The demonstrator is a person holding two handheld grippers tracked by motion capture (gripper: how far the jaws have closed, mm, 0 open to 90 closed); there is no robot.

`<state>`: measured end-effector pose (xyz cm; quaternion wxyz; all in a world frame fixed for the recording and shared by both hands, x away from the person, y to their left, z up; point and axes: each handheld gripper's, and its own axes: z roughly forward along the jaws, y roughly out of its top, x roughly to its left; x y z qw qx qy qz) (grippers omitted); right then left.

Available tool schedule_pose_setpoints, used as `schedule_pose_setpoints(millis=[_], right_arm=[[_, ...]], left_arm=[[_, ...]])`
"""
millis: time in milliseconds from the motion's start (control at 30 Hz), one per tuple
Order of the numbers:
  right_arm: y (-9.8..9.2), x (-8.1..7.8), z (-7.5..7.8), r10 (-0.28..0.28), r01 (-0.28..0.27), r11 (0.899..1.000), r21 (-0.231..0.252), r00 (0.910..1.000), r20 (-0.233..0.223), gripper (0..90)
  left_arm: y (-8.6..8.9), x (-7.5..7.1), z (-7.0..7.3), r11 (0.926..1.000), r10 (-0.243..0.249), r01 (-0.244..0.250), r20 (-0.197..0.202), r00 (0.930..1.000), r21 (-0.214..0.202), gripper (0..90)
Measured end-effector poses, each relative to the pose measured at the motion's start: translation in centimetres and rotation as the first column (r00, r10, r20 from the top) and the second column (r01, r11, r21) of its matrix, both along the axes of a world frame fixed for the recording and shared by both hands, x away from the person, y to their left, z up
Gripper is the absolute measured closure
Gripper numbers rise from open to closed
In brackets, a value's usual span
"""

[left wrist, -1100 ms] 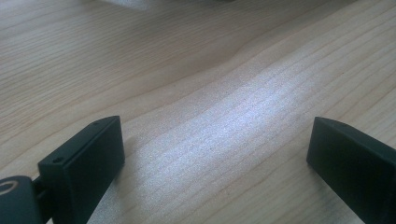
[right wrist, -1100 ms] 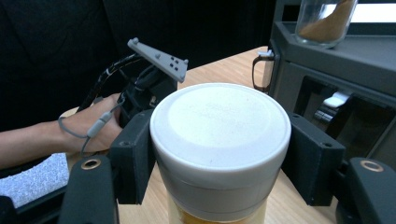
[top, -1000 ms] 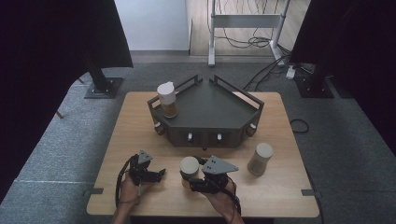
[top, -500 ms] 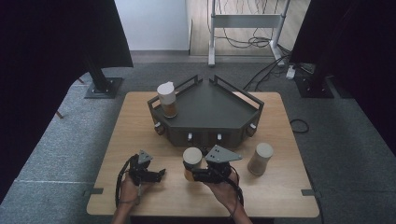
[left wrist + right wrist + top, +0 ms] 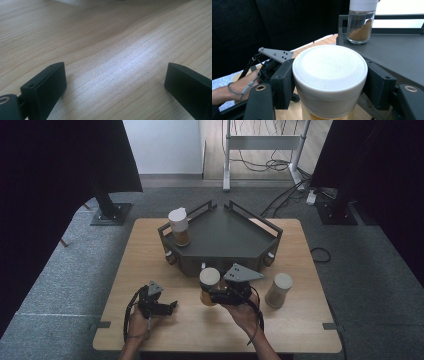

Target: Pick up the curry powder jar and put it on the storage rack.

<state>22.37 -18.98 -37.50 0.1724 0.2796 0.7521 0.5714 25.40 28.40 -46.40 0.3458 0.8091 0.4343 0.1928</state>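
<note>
While the right tool (image 5: 216, 296) clamps a white-lidded jar (image 5: 209, 285) by its cap, the jar hangs clear of the wooden counter (image 5: 310, 320), just in front of the dark tray (image 5: 225, 237) that sits at the counter's far middle. In the right gripper view both black pads (image 5: 284, 83) press against the sides of the white lid, and brownish contents show through the glass below it. The jar stands upright in the grip, its lid near the level of the tray's front edge

On the tray's far left corner stands a second jar (image 5: 179, 227), upright, with a white cap and brown powder in its lower half; the right gripper view shows the powder heaped to one side. A third jar (image 5: 278, 290), also upright and white-capped, rests on the counter to the right of the held one, near but apart from it and the person's right hand (image 5: 245, 312)

The left tool (image 5: 167, 307) lies low at the counter's near left, held in the person's left hand (image 5: 137, 320), well apart from the jars. Its jaws are spread wide; in the left gripper view nothing but bare wood grain lies between them

A black cable trails from each tool toward the person
</note>
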Motion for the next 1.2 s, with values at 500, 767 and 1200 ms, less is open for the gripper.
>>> schedule_pose_setpoints(millis=[500, 767, 1200], right_arm=[[-0.7, 1.3, 2.7, -0.015, 0.015, 1.000, 0.024, 0.9996, 0.022, 32.7], [-0.9, 2.7, 5.0, -0.039, 0.038, 0.999, 0.024, 0.9985, 0.039, 32.7], [-1.3, 5.0, 6.5, -0.083, 0.082, 0.996, 0.025, 0.9957, 0.040, 32.8]], left_arm=[[0.0, 0.0, 0.0, 1.0000, -0.001, 0.001, 0.000, 1.0000, 0.001, 3.6], [0.0, 0.0, 0.0, 1.0000, 0.000, 0.000, 0.000, 1.0000, 0.001, 3.6], [0.0, 0.0, 0.0, 1.0000, -0.001, 0.001, 0.000, 1.0000, 0.002, 3.6]])
